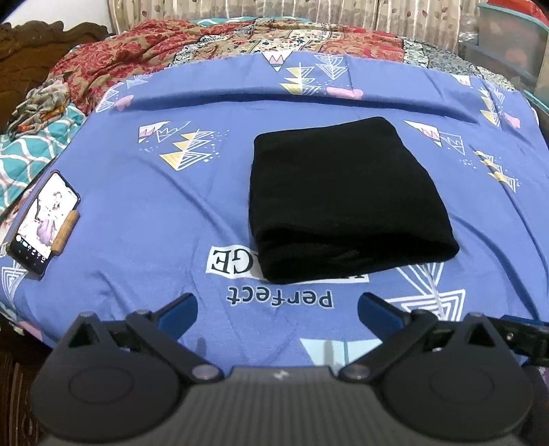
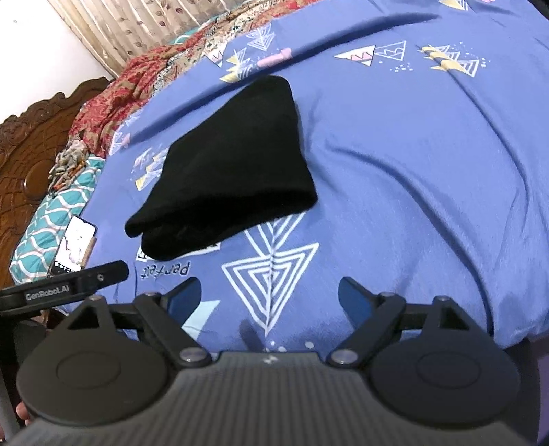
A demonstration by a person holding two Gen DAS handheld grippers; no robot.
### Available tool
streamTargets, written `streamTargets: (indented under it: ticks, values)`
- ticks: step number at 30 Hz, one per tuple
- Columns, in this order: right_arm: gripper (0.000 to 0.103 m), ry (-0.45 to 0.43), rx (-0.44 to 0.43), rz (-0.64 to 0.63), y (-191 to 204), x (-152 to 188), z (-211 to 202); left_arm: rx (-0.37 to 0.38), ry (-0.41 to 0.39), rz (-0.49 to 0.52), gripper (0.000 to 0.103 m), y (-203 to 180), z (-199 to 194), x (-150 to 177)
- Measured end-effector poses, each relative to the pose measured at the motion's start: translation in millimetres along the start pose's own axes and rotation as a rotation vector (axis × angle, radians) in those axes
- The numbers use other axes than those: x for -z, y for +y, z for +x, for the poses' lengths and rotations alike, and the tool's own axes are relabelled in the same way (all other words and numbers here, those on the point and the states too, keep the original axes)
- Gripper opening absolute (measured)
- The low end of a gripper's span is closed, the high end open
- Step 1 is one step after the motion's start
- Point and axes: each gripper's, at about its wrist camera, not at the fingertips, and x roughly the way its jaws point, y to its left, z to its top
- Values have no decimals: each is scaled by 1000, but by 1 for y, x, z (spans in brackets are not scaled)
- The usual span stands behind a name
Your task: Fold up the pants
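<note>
Pants (image 1: 343,199) lie folded mid-bed, hiding part of the printed word. Your left gripper (image 1: 278,308) and right gripper (image 2: 269,295) gape wide, holding nothing. Phone (image 1: 44,223) sits near the bedsheet's (image 1: 171,206) left edge.

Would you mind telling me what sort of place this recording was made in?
Most likely a home bedroom. The folded black pants lie on a bed covered by a blue patterned bedsheet, with a carved wooden headboard at one end and curtains behind.

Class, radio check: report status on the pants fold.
Left gripper open, empty. Right gripper open, empty. Black pants folded on the bed sheet. Phone off to the side, clear.
</note>
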Motion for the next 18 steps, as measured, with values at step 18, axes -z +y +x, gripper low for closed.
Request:
streamTargets:
  ticks: [18]
  values:
    - [98, -28, 56, -37, 4, -27, -20, -25, -26, 7, 103, -2, -6, -12]
